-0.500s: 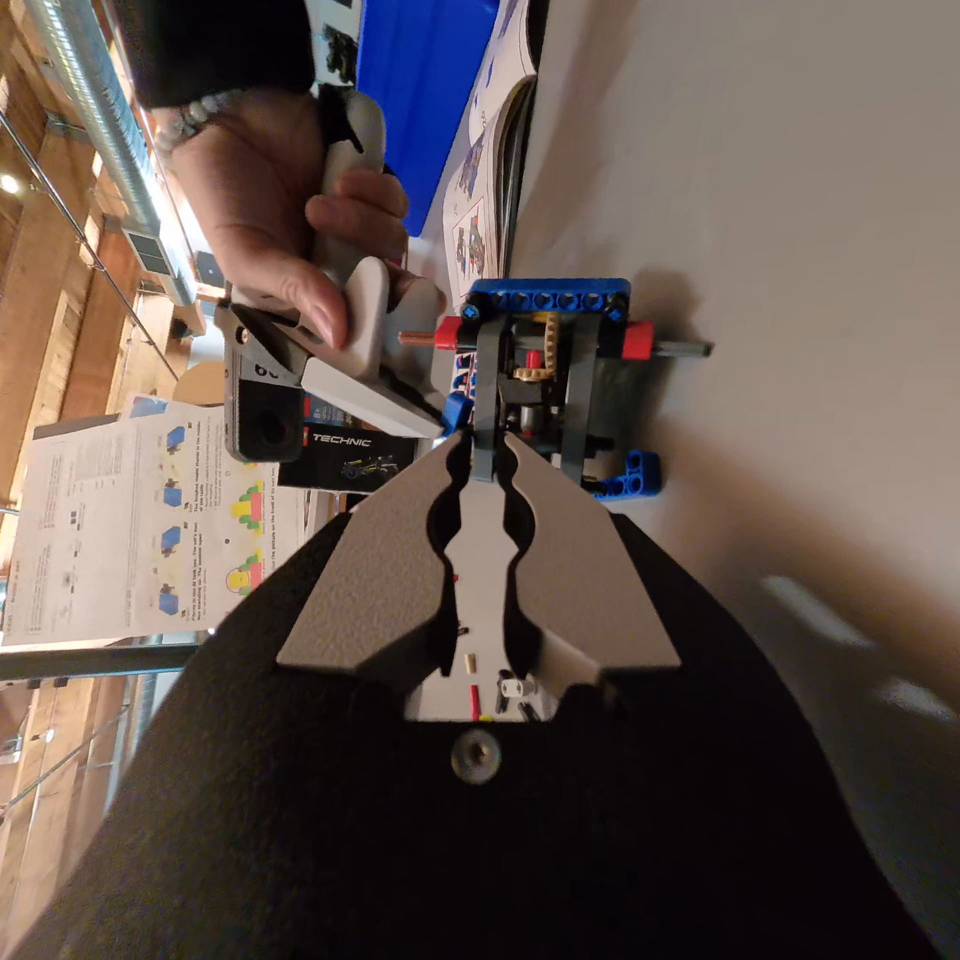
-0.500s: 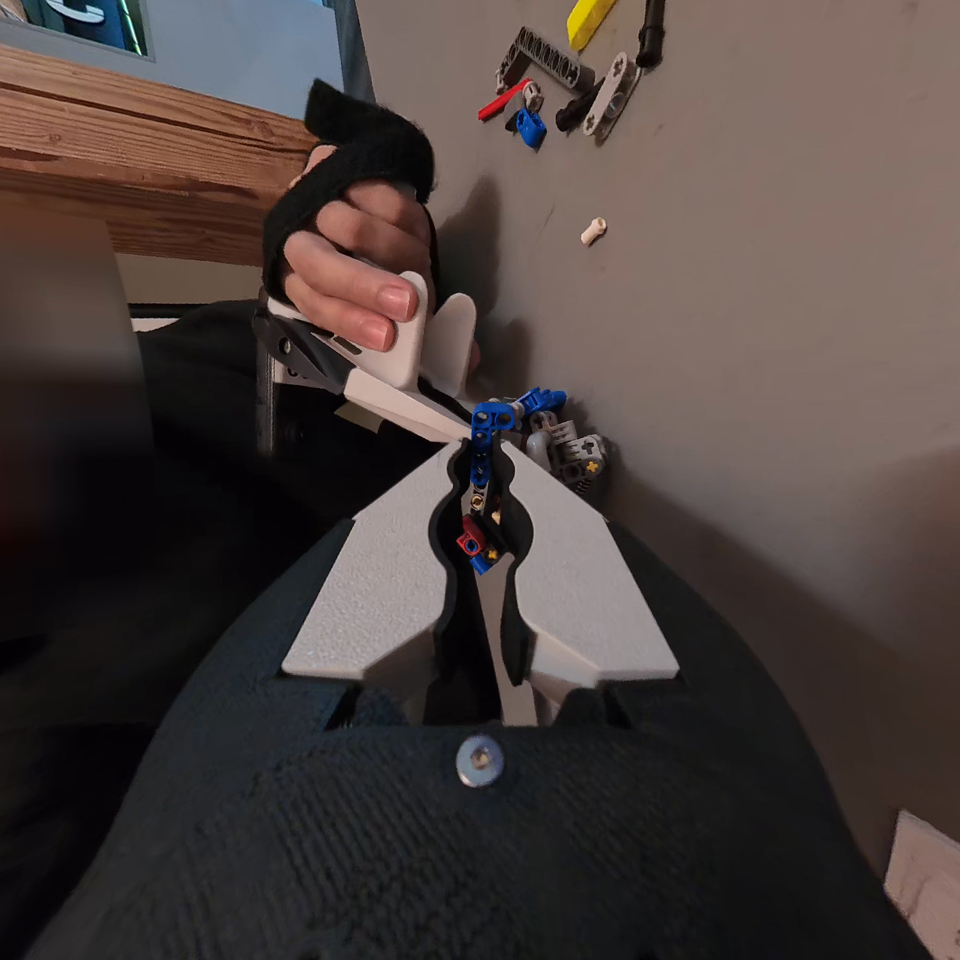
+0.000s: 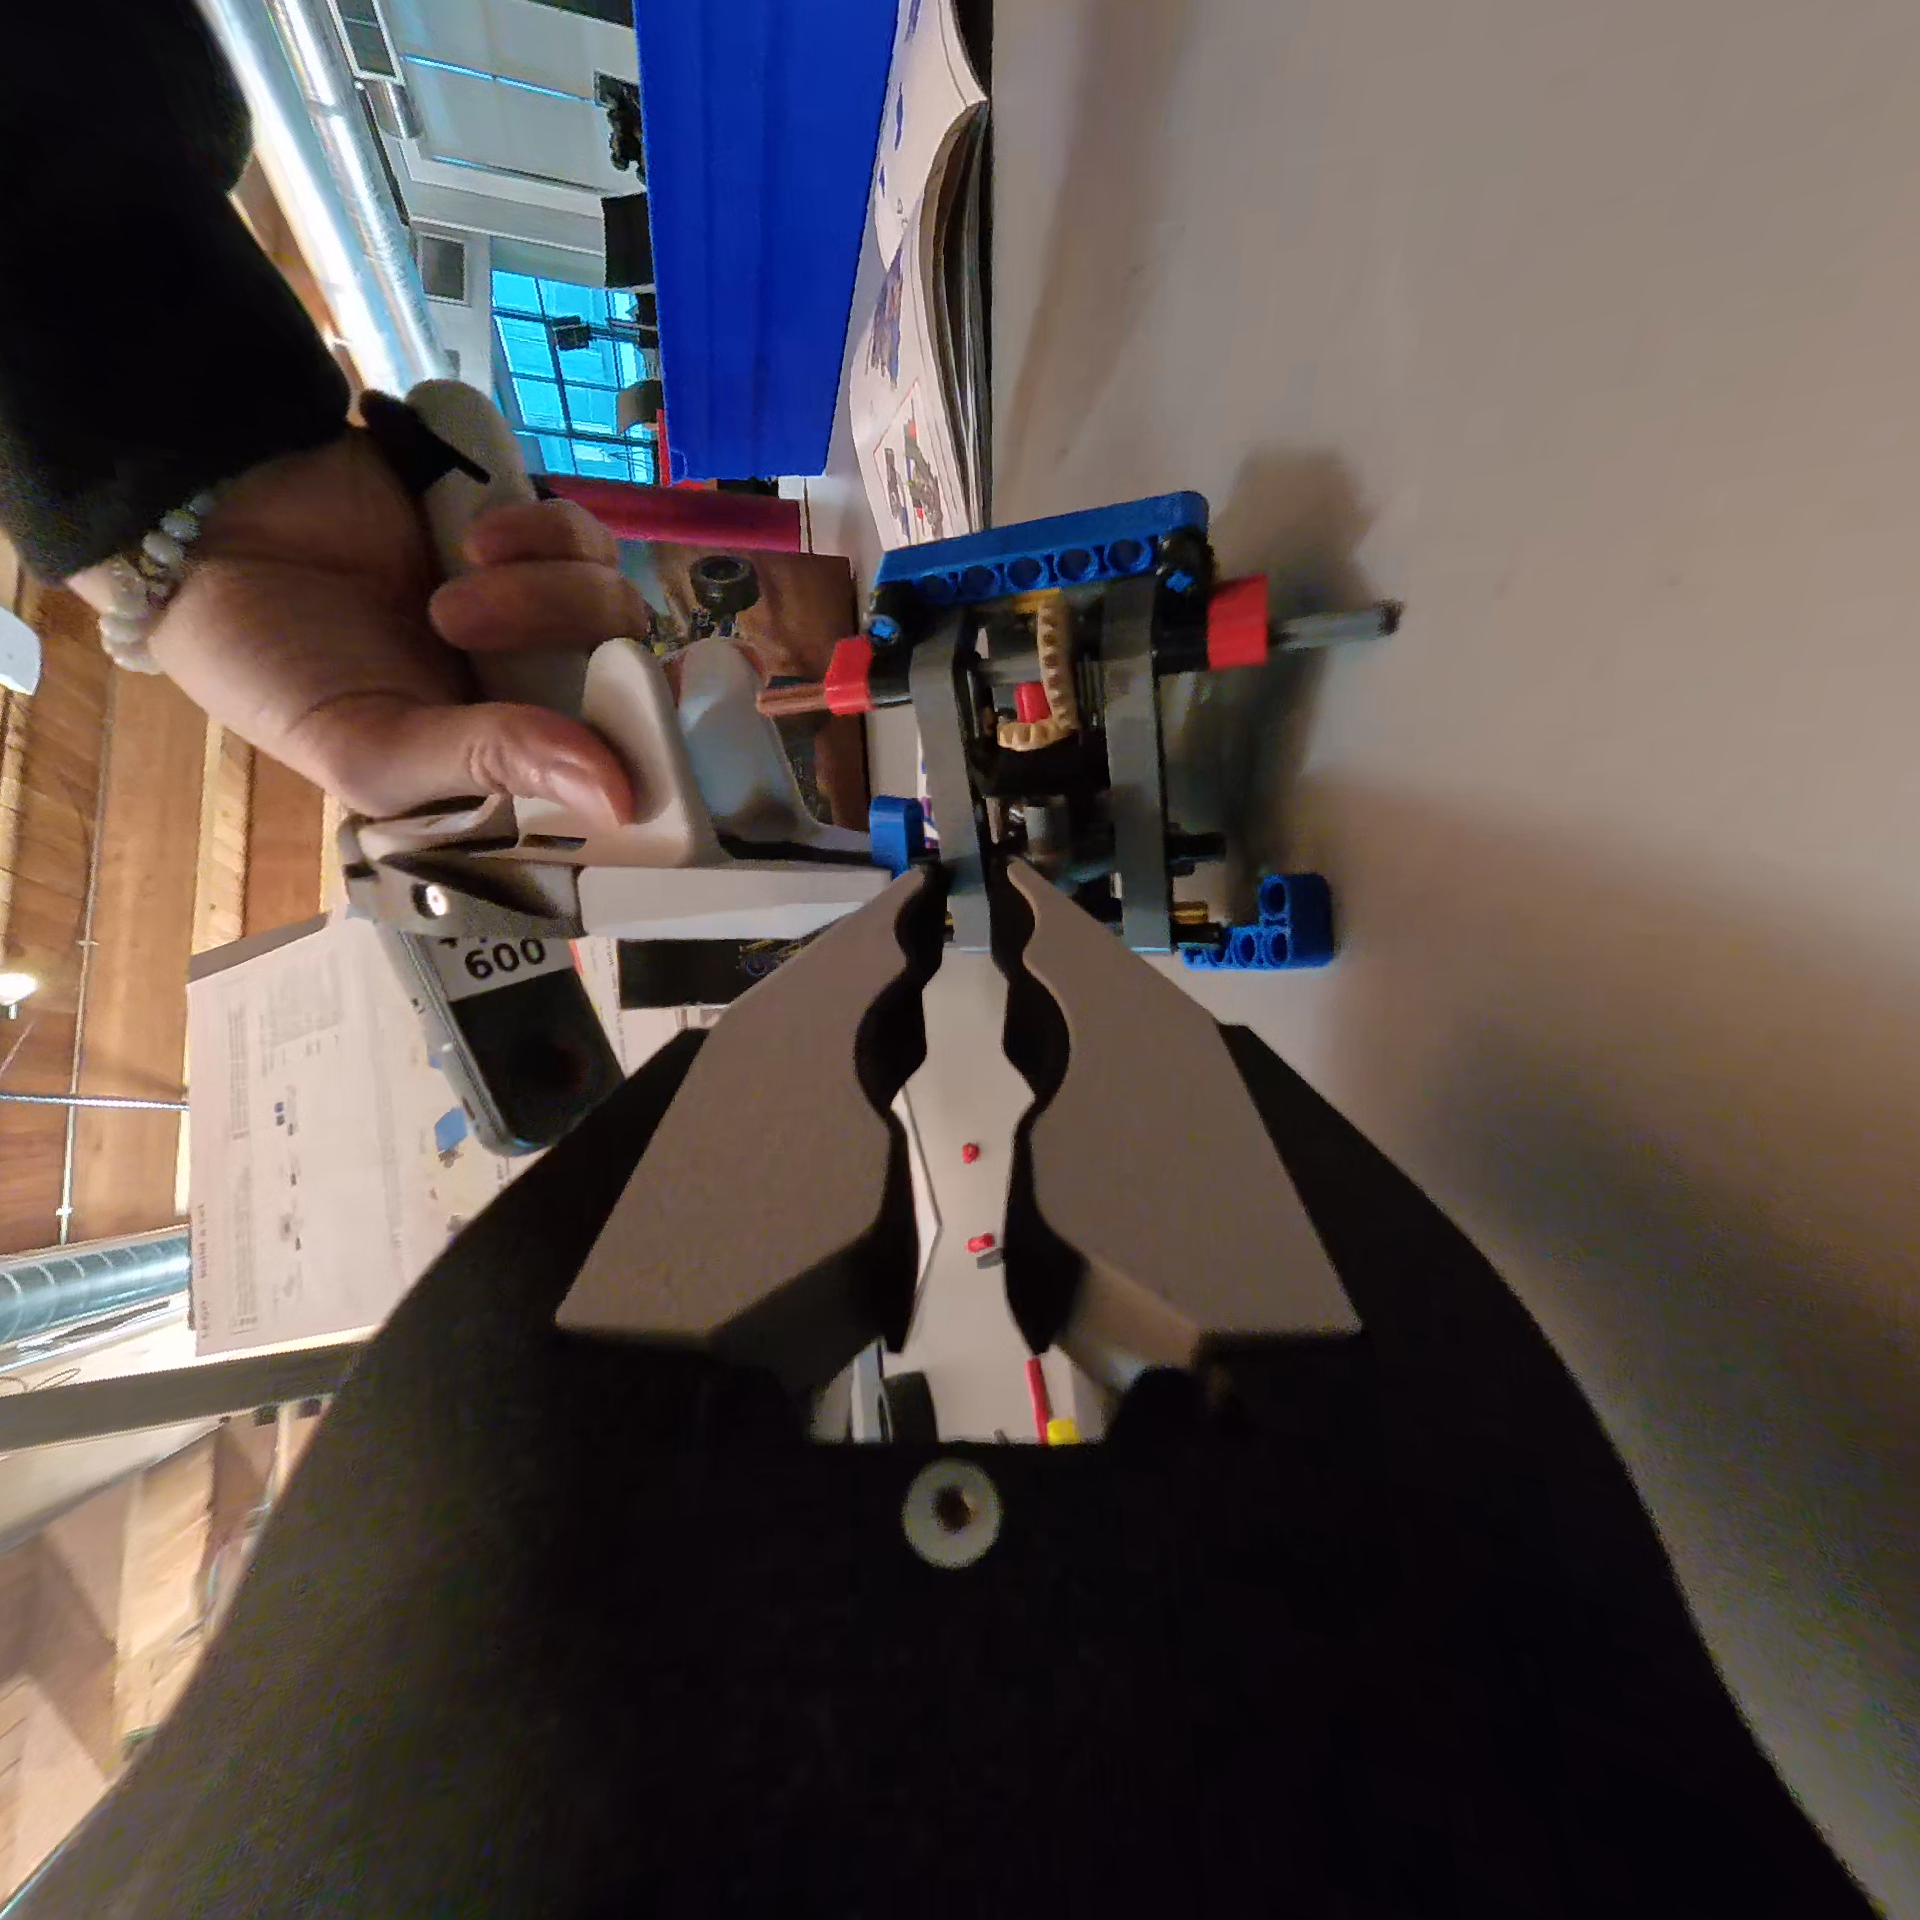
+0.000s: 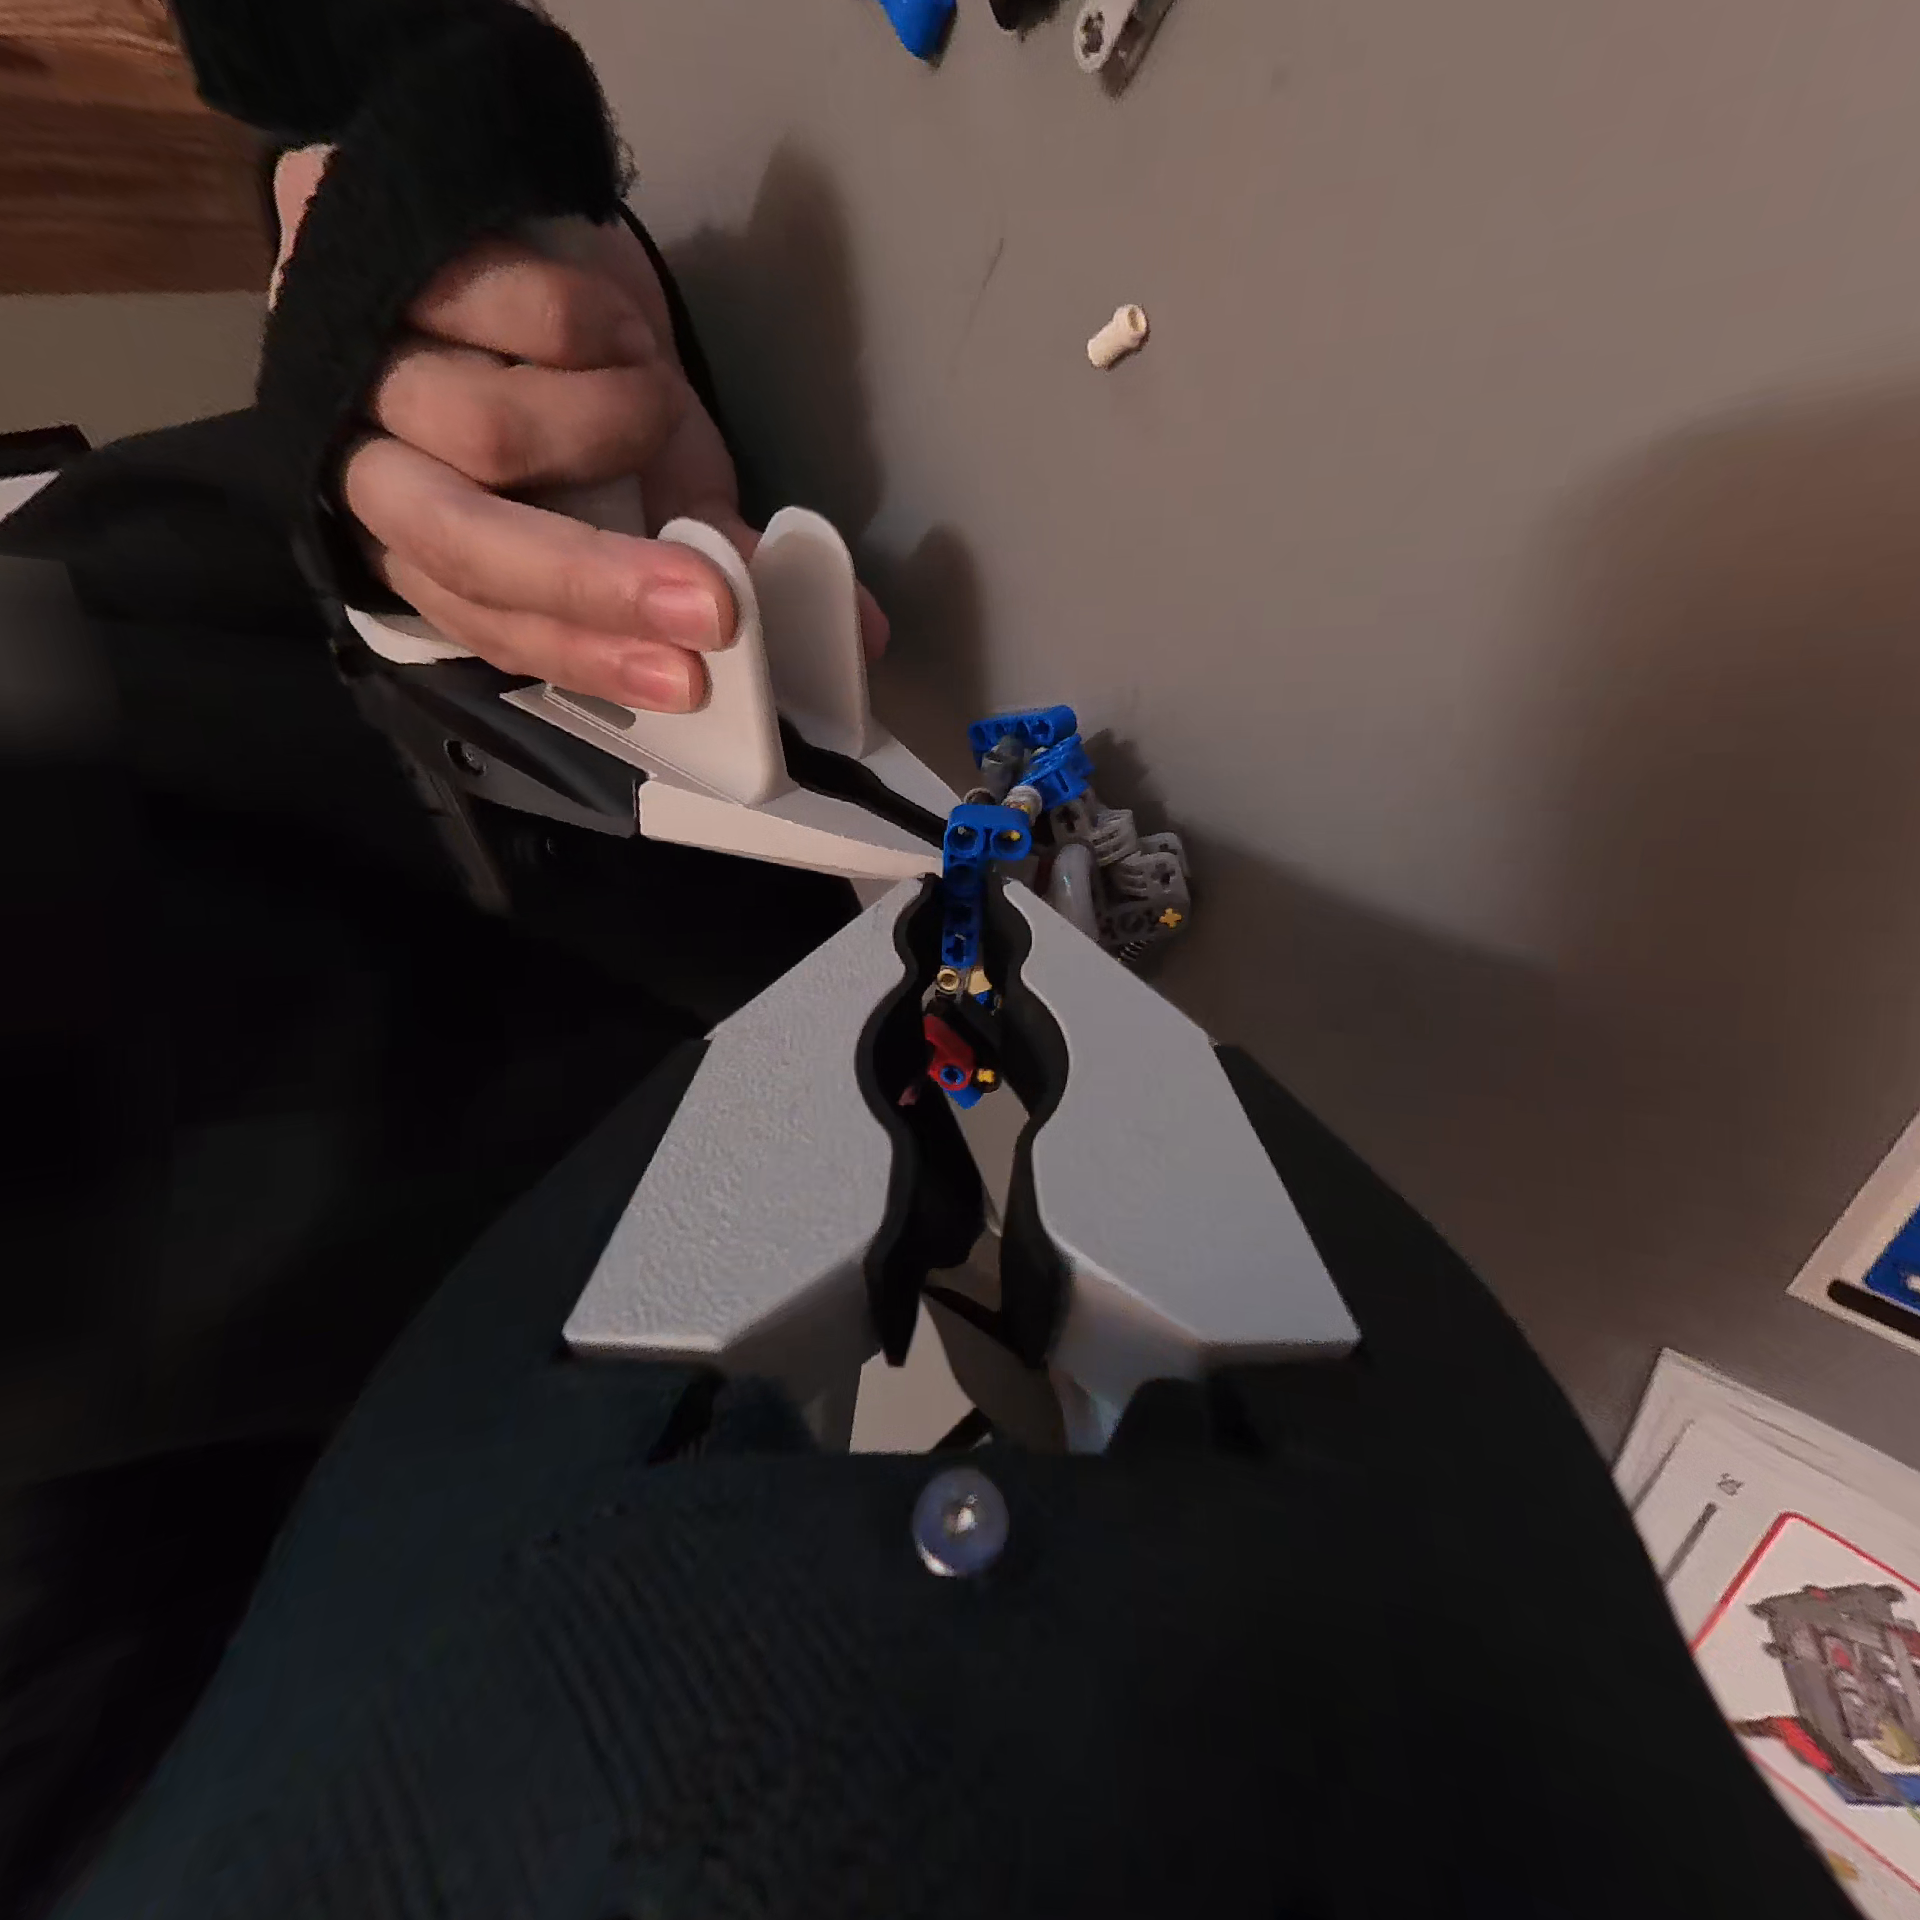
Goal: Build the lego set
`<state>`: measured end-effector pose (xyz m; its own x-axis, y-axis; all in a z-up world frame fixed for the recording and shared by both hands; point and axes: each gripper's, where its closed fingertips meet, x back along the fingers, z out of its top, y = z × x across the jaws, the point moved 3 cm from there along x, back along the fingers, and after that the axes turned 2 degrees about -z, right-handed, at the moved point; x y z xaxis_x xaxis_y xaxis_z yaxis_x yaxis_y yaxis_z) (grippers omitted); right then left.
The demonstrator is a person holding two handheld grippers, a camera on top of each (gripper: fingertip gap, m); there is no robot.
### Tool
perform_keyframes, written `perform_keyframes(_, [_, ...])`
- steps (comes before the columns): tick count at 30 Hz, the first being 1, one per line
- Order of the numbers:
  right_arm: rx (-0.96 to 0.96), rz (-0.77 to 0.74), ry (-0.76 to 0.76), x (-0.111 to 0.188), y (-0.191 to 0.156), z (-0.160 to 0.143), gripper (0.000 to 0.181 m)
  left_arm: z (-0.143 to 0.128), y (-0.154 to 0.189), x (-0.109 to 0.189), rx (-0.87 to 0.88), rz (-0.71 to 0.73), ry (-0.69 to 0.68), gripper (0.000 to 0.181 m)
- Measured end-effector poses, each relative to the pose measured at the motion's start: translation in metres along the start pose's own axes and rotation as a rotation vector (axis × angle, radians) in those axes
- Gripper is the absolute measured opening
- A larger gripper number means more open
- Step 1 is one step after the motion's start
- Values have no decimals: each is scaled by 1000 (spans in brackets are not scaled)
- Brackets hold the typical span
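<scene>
1. While both claws pinch the same model [image 3: 1049,727], treat it as a two-handed brace: the left claw [image 3: 961,894] is closed on a grey upright of the frame, and the right claw [image 4: 961,894] is closed on the blue beam [image 4: 961,894] at its near end.
2. The model stands on the surface [image 3: 1558,364], its blue top beam [image 3: 1039,551] away from the left claw and a grey axle [image 3: 1340,623] sticking out to one side.
3. Judging by this hold, a beam is being seated; press straight along the pin holes, not at a slant.
4. Keep the left grip steady so the tan gears [image 3: 1049,686] do not shift.
5. Spare pieces, such as the tan pin [image 4: 1117,335], lie well apart.
</scene>
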<state>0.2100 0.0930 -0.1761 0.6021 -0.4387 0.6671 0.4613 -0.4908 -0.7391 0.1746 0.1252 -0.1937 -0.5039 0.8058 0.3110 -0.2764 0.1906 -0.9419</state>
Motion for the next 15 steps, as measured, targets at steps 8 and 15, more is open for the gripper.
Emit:
perform_keyframes(8, [-23, -59, -61, -2, -2, -2, 6, 3, 0, -1, 1, 4, 19, 5])
perform_keyframes(15, [-3, -40, -83, -6, -1, -2, 6, 4, 0, -1, -14, 14, 17, 5])
